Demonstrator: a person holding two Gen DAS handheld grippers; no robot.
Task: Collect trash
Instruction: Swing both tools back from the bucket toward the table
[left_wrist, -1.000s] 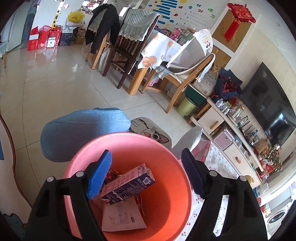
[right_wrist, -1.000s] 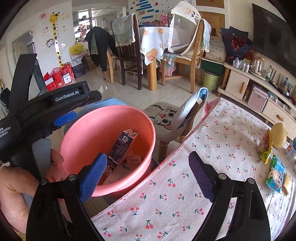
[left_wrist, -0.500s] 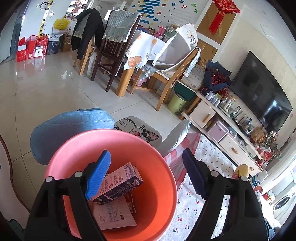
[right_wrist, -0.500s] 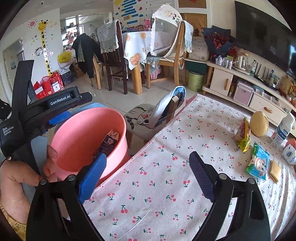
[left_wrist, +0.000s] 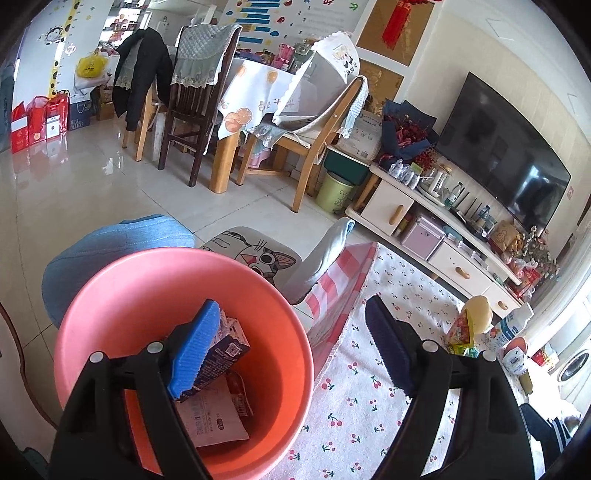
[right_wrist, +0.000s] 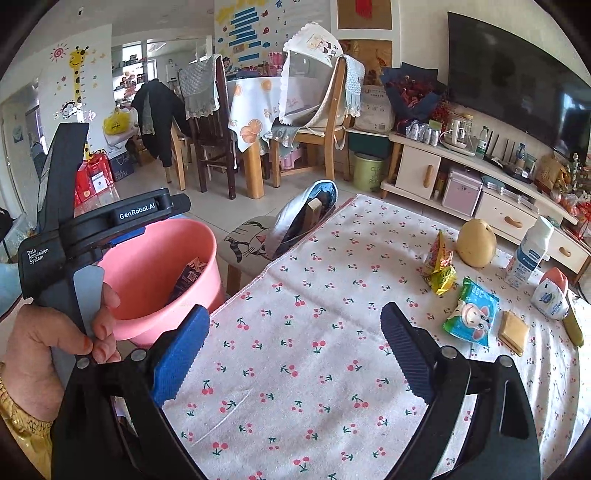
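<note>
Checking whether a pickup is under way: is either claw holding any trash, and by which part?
Nothing is held. The left claw is open above the pink bin; the right claw is open over the tablecloth.

both feeds bright, daylight, colours clean. i see the light coming in from the right in the left wrist view, where the window area (left_wrist: 576, 325) is blown out white. glossy floor tiles (left_wrist: 74, 173) throw glare and reflections. tv screen (right_wrist: 517, 81) is dark w/ faint reflections. shadows soft, only a weak one under the right gripper (right_wrist: 291, 347) on the cherry-print cloth (right_wrist: 332, 369). strong fisheye bend, black vignette at the corners, edges stretched. centre sharp, no motion blur i can spot; far room bit soft.
</note>
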